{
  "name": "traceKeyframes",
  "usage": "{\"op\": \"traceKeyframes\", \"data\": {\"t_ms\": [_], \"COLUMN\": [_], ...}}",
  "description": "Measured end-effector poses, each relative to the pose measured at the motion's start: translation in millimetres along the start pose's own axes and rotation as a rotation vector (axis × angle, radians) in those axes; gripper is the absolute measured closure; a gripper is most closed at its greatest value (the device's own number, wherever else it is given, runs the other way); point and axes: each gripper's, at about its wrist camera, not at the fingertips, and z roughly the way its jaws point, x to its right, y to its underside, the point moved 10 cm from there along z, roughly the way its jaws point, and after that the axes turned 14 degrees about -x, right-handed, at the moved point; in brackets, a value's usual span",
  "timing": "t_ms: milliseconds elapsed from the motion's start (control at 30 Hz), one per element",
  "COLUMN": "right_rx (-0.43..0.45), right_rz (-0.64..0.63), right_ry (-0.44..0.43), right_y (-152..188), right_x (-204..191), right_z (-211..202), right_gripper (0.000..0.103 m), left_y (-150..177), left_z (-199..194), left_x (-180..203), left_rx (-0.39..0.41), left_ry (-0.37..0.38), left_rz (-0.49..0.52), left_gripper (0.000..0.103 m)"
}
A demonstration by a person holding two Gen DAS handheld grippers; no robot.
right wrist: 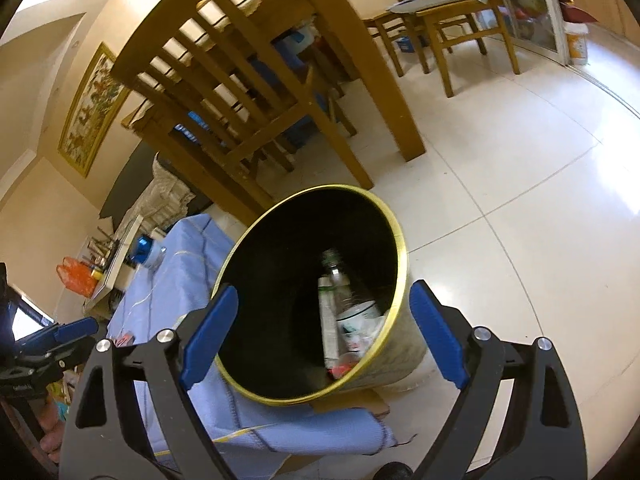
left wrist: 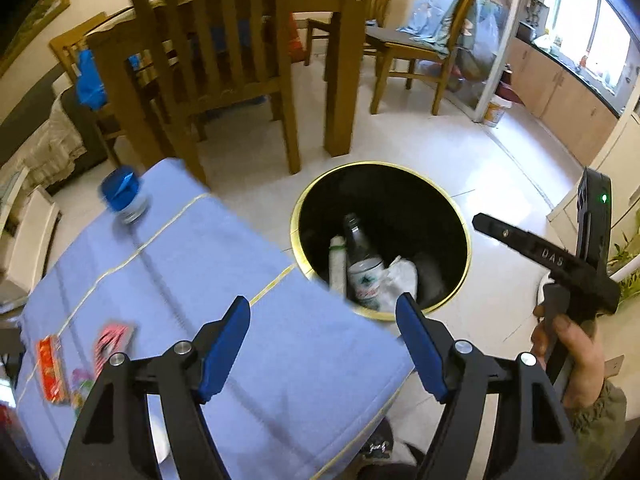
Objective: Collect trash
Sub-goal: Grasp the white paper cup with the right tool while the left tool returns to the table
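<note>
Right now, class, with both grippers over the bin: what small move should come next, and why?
Probably swing the left gripper back over the blue cloth toward the red wrappers near its edge. Both it and the right gripper stand open with nothing between the pads, a bottle already lies in the bin, and the wrappers and a blue-capped jar remain on the cloth.

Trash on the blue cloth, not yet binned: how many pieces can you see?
3 that I can make out: a blue-capped jar at the cloth's far left corner, plus a red packet and a pink wrapper at its near left edge. The gripper fingers may hide more.
</note>
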Motion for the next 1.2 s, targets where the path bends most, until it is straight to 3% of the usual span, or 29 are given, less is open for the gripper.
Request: {"op": "traceKeyframes", "data": {"t_ms": [133, 233, 433, 633, 867, 1033, 1200], "right_rx": [-0.039, -0.098, -0.224, -0.295, -0.389, -0.386, -0.273], "right_rz": [-0.069, -0.143, -0.354, -0.595, -0.54, -0.642, -0.804], "right_ry": [-0.012, -0.035, -0.082, -0.127, -0.265, -0.181, 0.053], "right_y": [12, 33, 93, 153, 155, 174, 197], "right_x": [-42, -86, -196, -308, -370, -400, -412], "right_z": [13, 32, 70, 93, 112, 121, 134], "right_gripper": [0.014, 0.014, 0.012, 0.012, 0.018, 0.017, 0.005], "left_y": [29, 52, 129, 216, 304, 343, 359], "left_z": [-31, -58, -116, -149, -142, -136, -140], "left_x": [-52, -97, -227, -315, -363, -386, -398], "left_rx": [0.017, 0.043, 0.09, 0.121, 0.093, 0.083, 0.097], "left_ry": [-0.061, -0.09, -0.18, -0.21, -0.183, -0.157, -0.15], "left_rz": [-0.048, -0.12, -0.362, -0.549, -0.694, -0.754, -0.775], "left_gripper": [0.03, 0.024, 0.023, 0.02, 0.02, 0.02, 0.02]}}
